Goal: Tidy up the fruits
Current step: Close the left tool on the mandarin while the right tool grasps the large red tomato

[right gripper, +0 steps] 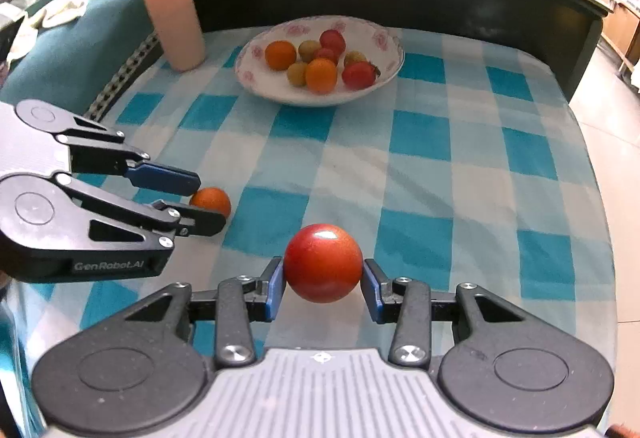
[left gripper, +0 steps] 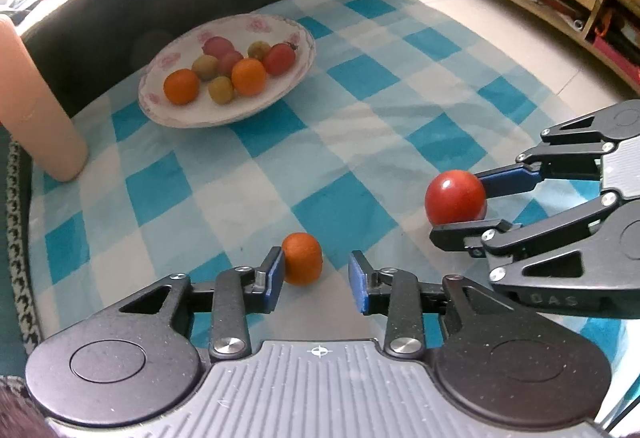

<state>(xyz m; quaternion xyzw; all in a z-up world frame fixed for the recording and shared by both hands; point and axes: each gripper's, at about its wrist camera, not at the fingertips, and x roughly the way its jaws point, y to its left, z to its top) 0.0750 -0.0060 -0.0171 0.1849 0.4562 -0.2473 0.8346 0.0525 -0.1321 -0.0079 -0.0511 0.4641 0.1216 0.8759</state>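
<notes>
Left wrist view, biggest first: checked tabletop (left gripper: pixel 360 142), bare cloth between both tongs and plate (left gripper: pixel 188 121). Plate at far side, already loaded with orange, red and greenish fruits, free room toward its near rim. Pink cylinder (left gripper: pixel 40 98) upright just left of plate; worth steering well wide of it.

Right tongs (right gripper: pixel 323 274) clamped on red tomato (right gripper: pixel 322 258), a pad on each flank, well short of plate. Carry level, lower over a free patch of plate, release low to prevent rolling onto other fruits.

Left tongs (left gripper: pixel 316 274) narrowly spread around small orange fruit (left gripper: pixel 302 258) lying on cloth, also well short of plate: one pad touching, other pad apart, so no grip yet. Centre fruit between pads before squeezing, and squeeze gently, skin probably soft. Approach plate one at a time to avoid clashing tongs.
</notes>
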